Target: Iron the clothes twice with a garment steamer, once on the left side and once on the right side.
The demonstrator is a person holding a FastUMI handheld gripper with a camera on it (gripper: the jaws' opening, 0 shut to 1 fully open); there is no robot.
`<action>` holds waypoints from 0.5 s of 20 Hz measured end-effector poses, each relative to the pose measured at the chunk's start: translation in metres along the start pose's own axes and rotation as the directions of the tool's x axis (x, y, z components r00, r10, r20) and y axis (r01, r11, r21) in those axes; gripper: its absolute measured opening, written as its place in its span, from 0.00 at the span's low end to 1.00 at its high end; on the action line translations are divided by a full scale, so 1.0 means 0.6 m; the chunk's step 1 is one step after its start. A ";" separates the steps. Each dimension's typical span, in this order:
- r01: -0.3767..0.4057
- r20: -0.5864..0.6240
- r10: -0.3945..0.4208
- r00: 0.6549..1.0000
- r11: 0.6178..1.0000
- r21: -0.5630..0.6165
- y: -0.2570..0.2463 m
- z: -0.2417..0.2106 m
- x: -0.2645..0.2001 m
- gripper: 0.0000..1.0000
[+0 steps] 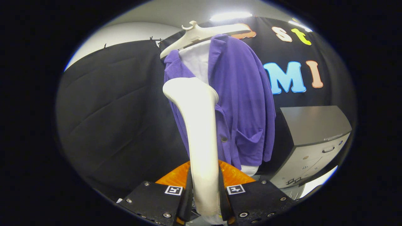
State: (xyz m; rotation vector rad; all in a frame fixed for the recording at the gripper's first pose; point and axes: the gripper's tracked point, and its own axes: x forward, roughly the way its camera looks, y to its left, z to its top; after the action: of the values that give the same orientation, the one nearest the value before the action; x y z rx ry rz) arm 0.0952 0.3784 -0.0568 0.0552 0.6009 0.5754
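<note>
A white garment steamer (pixel 198 125) stands upright between my fingers, and my gripper (pixel 204 191) is shut on its handle. Its broad head rises ahead of the fingers and sits in front of the left half of a purple cardigan (pixel 241 103). The cardigan hangs open over a white shirt (pixel 198 59) on a white hanger (pixel 201 33), beyond the steamer. The steamer hides part of the cardigan's left front. Whether the head touches the cloth I cannot tell.
A grey drawer cabinet (pixel 314 138) stands to the right of the hanging clothes. Black cloth walls (pixel 119 110) close the booth behind and to the left. An orange rounded object (pixel 234 174) lies just behind my fingers.
</note>
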 end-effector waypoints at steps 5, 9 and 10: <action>0.076 0.095 -0.067 0.993 0.993 -0.094 0.058 0.070 0.047 0.36; 0.121 0.139 -0.102 0.985 0.984 -0.130 0.095 0.101 0.094 0.36; 0.137 0.153 -0.117 0.981 0.982 -0.133 0.100 0.107 0.108 0.36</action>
State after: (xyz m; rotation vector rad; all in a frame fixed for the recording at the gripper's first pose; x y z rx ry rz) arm 0.1443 0.4704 -0.0242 -0.0760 0.4171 0.4842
